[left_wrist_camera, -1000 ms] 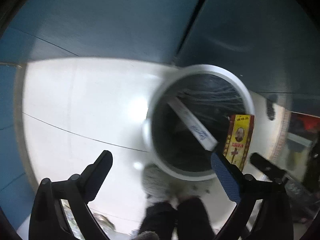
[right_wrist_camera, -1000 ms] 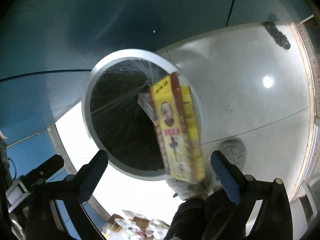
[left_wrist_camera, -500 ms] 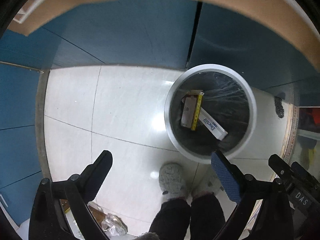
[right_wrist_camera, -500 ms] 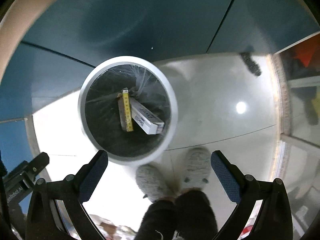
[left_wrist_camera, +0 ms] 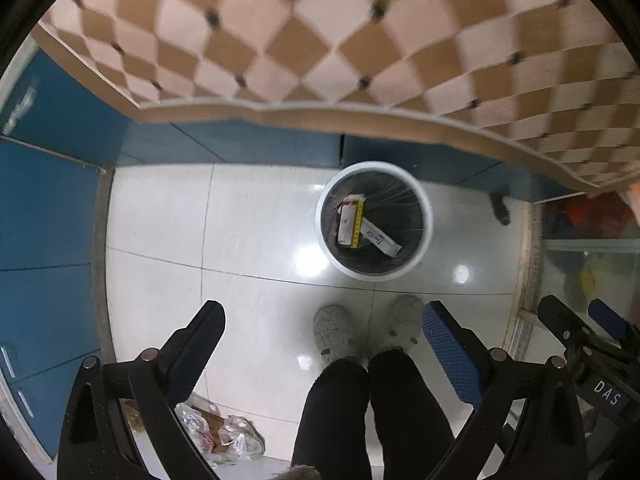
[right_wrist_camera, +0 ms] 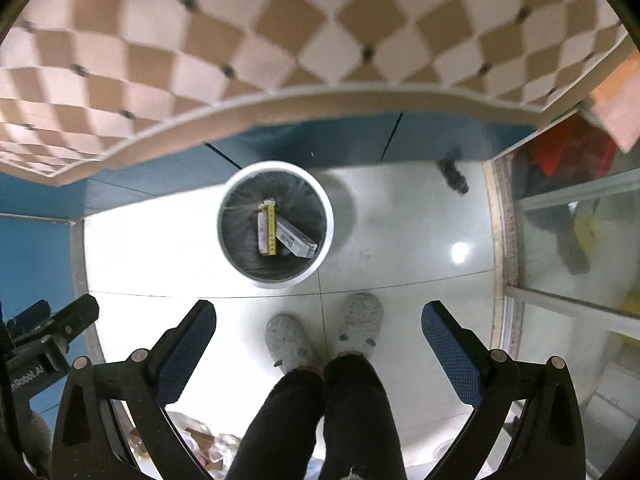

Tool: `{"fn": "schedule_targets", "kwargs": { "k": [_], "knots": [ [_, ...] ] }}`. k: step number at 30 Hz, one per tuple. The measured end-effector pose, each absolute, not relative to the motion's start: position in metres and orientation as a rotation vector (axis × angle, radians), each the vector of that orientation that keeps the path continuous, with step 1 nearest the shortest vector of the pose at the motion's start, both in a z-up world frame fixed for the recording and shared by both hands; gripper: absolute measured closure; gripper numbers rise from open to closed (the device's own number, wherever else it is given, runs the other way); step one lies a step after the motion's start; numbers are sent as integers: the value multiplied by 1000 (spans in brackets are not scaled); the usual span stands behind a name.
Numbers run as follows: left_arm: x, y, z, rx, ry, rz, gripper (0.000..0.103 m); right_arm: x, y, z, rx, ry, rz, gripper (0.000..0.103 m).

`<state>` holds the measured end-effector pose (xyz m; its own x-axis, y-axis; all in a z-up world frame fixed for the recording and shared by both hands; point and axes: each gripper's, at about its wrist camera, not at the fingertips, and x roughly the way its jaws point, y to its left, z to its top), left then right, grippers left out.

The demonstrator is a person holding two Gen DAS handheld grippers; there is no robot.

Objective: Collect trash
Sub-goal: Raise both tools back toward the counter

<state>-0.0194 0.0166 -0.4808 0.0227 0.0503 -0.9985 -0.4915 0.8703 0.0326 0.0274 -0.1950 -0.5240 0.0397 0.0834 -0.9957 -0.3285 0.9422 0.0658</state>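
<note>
trash sits in two places. at the far left of the left wrist view, low by the left tool (left_wrist_camera: 320, 344), a heap of wrappers (left_wrist_camera: 224, 436) lies on the floor (left_wrist_camera: 248, 240), not yet picked up. further right stands the bin (left_wrist_camera: 424, 248), with two boxes in it: a yellow box (left_wrist_camera: 349, 222) leaning against a white box (left_wrist_camera: 380, 241). two slippers (left_wrist_camera: 334, 334) stand just below the bin. to the right again a counter (left_wrist_camera: 400, 40) with a checked top overhangs the blue cabinets (left_wrist_camera: 48, 208).

both tools are spread wide and carry nothing; the right tool (right_wrist_camera: 318, 344) hangs over the slippers, well above the bin.

what could go wrong, as i judge it: the wrappers are thin, crinkly and piled loose, so a pinch may catch only one film and scatter the rest, or slip off on the way up. they also lie close to the legs and nearly under the tool, so reaching back could lose them from view. the counter edge hangs over the bin, and a hurried swing might clip it.

count: one bin, two boxes inside, one heap of wrappers, pieces too tangled to number, two tools.
</note>
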Motion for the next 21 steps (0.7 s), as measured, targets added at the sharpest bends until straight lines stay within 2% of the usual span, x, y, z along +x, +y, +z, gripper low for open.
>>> {"fn": "schedule_targets", "kwargs": {
  "k": [11, 17, 21],
  "knots": [
    [-39, 5, -310, -348, 1325, 407, 2, 0, -210, -325, -75, 1419, 411, 0],
    [10, 8, -241, -313, 1192, 432, 2, 30, -231, -240, 105, 1317, 423, 0],
    [61, 11, -217, -273, 1138, 481, 2, 83, -255, -213, 195, 1267, 371, 0]
  ]
}}
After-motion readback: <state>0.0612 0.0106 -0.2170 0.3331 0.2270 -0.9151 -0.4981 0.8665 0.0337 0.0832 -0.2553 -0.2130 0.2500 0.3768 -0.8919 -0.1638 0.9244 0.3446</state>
